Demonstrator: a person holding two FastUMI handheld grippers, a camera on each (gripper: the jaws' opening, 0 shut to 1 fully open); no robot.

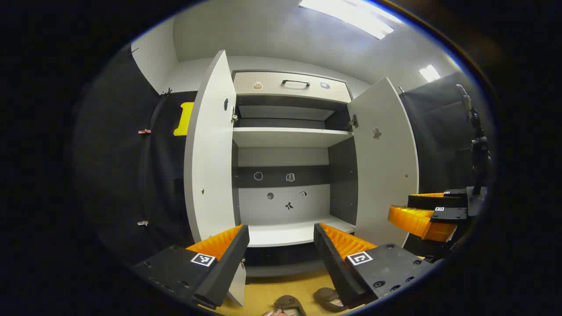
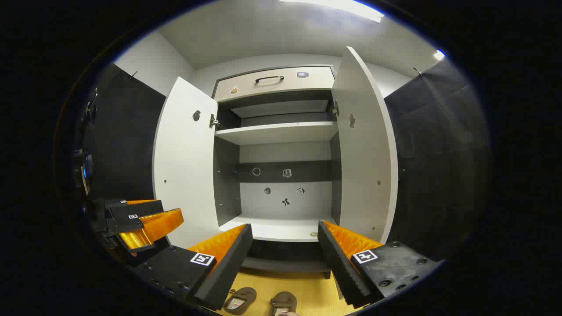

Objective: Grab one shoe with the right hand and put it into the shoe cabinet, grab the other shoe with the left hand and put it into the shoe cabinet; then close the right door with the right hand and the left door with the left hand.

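The white shoe cabinet [image 1: 285, 138] [image 2: 276, 131] stands ahead with both doors swung wide. Its left door [image 1: 210, 149] [image 2: 184, 162] and right door [image 1: 384, 162] [image 2: 362, 149] frame bare shelves. Two brown shoes lie on the yellow floor below: one shoe [image 1: 287, 303] [image 2: 239, 299] to the left, the other shoe [image 1: 327, 298] [image 2: 283, 303] beside it. My left gripper [image 1: 281, 245] [image 2: 145, 221] hangs open above them, nothing between its fingers. My right gripper [image 2: 285, 245] [image 1: 421, 215] is open too, level with the bottom shelf, to the right of the left one.
A drawer with a dark handle [image 1: 295, 82] [image 2: 269, 79] tops the cabinet. Black cloth walls [image 1: 123, 166] [image 2: 439, 153] close in on both sides. A stand with a clamp [image 1: 478, 149] rises at the right.
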